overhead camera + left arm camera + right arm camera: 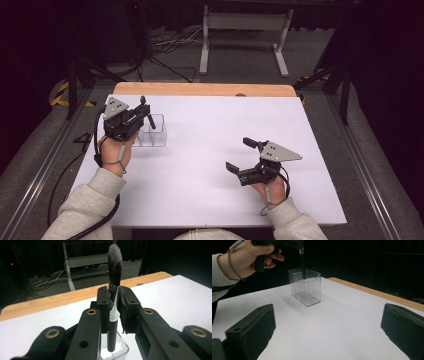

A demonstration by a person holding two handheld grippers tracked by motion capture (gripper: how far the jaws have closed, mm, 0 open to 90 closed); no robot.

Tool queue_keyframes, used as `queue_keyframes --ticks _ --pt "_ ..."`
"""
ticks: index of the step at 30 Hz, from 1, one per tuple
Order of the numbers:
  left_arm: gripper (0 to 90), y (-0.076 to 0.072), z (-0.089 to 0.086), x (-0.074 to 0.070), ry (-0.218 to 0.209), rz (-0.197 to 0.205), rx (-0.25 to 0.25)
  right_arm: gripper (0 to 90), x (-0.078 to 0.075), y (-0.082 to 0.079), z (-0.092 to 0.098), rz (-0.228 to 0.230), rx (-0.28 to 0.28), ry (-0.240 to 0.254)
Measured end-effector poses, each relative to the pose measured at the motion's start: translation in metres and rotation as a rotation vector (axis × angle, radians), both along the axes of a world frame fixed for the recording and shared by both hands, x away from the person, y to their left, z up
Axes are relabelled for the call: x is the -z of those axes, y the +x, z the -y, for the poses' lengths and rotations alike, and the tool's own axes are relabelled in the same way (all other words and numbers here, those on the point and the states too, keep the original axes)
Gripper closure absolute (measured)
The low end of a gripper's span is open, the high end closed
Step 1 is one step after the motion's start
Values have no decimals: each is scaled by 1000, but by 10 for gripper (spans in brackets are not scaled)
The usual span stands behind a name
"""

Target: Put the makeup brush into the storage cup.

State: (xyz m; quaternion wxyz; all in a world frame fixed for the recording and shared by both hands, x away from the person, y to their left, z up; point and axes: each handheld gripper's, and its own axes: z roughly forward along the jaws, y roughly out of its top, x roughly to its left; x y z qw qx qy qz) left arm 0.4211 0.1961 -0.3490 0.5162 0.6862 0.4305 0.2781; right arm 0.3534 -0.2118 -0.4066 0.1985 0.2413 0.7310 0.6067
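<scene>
My left gripper (141, 116) (116, 301) is shut on a black makeup brush (148, 116) (114, 277). The brush stands upright with its bristles up, and the low end of its handle dips into the top of a clear plastic box (156, 135) (117, 351) at the table's left. In the right gripper view the brush handle (303, 266) hangs just inside the rim of the clear box (307, 288), under the person's left hand (242, 258). At the table's right, my right gripper (239, 154) (328, 323) stands open with nothing between its jaws and faces the box from a distance.
A white sheet (210, 165) covers the table, and a wooden strip (200, 89) shows along its far edge. Beyond the table stand a metal frame (245, 30) and loose cables (165, 47) on a dark floor.
</scene>
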Motion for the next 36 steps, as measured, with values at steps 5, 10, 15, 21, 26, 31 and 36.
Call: queue_keyframes --ticks 5,10,15,21,26,31,36 --pt "788 2 -1 3 5 -5 -4 0 0 0 0 -1 0 0" --pt "788 4 -3 6 14 -18 0 0 1 0 -1 -6 -2 -5" --pt "787 6 -4 10 14 -28 0 0 1 0 -1 -7 -4 -1" --pt "787 7 -3 14 17 -38 6 0 2 0 -1 -9 -6 -3" --pt "787 8 -4 17 22 -50 7 0 2 0 0 -8 -4 -1" --pt "787 9 -4 21 23 -62 10 0 2 -1 2 -10 0 0" --pt "786 8 -5 22 21 -68 16 0 1 -1 2 -7 4 -2"
